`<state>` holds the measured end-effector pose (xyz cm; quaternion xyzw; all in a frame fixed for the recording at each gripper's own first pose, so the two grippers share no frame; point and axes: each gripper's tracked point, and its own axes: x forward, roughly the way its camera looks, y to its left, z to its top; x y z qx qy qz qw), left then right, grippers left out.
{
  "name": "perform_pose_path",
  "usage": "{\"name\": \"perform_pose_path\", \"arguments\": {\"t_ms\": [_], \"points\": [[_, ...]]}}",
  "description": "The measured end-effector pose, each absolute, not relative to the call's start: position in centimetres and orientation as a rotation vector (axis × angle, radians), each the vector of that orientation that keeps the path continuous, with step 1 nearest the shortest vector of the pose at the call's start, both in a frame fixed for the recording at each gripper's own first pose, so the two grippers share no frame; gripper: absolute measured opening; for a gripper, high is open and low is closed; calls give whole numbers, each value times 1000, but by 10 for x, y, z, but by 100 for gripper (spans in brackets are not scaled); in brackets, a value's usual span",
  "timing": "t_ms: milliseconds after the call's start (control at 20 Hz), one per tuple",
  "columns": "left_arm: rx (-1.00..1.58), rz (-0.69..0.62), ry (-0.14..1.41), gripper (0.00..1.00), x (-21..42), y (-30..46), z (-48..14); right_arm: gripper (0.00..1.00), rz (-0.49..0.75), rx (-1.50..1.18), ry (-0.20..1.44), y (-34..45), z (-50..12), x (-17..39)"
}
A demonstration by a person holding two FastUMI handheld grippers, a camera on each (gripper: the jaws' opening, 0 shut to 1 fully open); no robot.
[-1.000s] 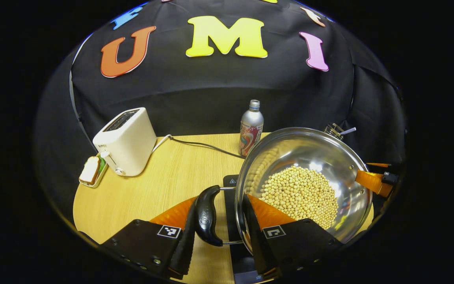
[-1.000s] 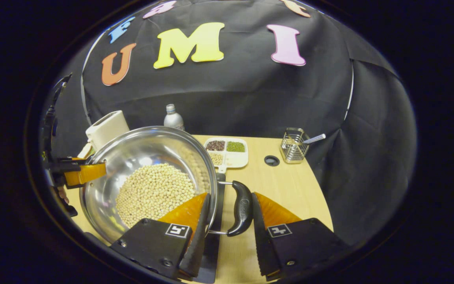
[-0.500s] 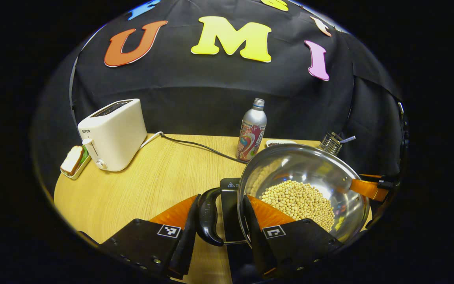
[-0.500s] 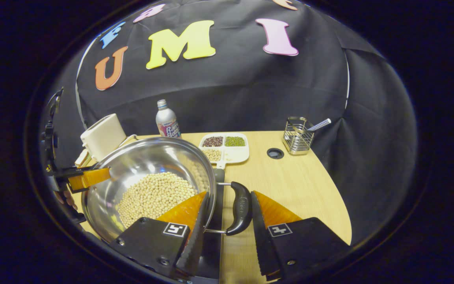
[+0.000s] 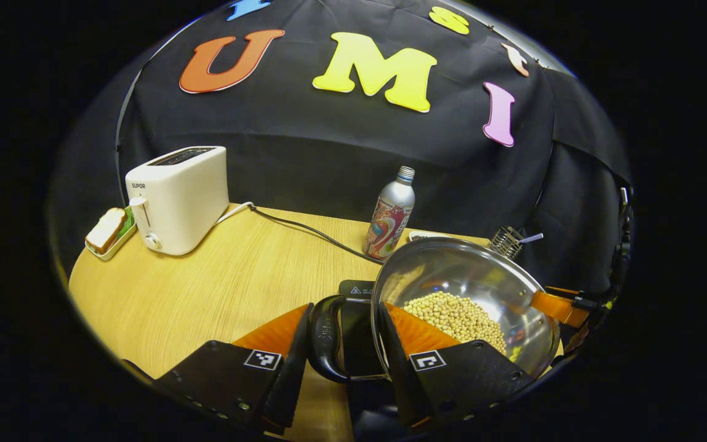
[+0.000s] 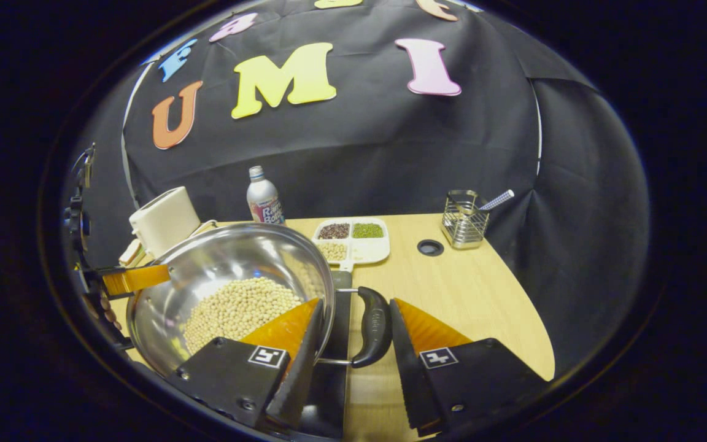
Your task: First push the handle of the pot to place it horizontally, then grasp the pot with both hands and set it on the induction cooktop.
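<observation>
Two grippers hold one shiny pot (image 5: 470, 288) full of pale beans (image 5: 455, 314), one at each side. The left gripper (image 5: 342, 368) has one finger outside the black left handle (image 5: 324, 347) and the other inside the pot's rim, so handle and rim sit between them. The right gripper (image 6: 353, 362) does the same at the right handle (image 6: 373, 327). I cannot tell if the fingers press tight. The pot sits over the black induction cooktop (image 5: 356, 307) on the wooden table (image 5: 218, 288). A white toaster (image 5: 175, 197) and a bottle (image 5: 389, 213) stand behind. In the right gripper view, a bean tray (image 6: 351, 239) and a wire holder (image 6: 464, 220) are near the back.
</observation>
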<state>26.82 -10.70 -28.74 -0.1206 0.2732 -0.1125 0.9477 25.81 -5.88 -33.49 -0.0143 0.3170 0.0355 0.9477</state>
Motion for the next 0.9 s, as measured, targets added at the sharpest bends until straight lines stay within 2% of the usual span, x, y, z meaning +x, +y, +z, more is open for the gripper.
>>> {"name": "perform_pose_path", "arguments": {"t_ms": [50, 200, 250, 300, 400, 500, 900], "points": [[-250, -229, 553, 61, 266, -106, -286, 67, 71, -53, 637, -60, -334, 258], [-213, -172, 519, 66, 264, -93, -276, 82, 47, -107, 593, -68, -321, 256], [-175, -145, 501, 76, 263, -87, -274, 87, 41, -101, 579, -68, -314, 253], [-140, -118, 479, 88, 260, -80, -266, 87, 32, -90, 560, -70, -308, 249], [-124, -101, 466, 93, 249, -80, -255, 88, 25, -58, 527, -73, -294, 238], [-121, -103, 446, 94, 236, -80, -244, 93, 27, -35, 507, -76, -283, 221], [-24, -79, 341, 94, 168, -69, -194, 95, -2, -49, 406, -89, -239, 156]]}}
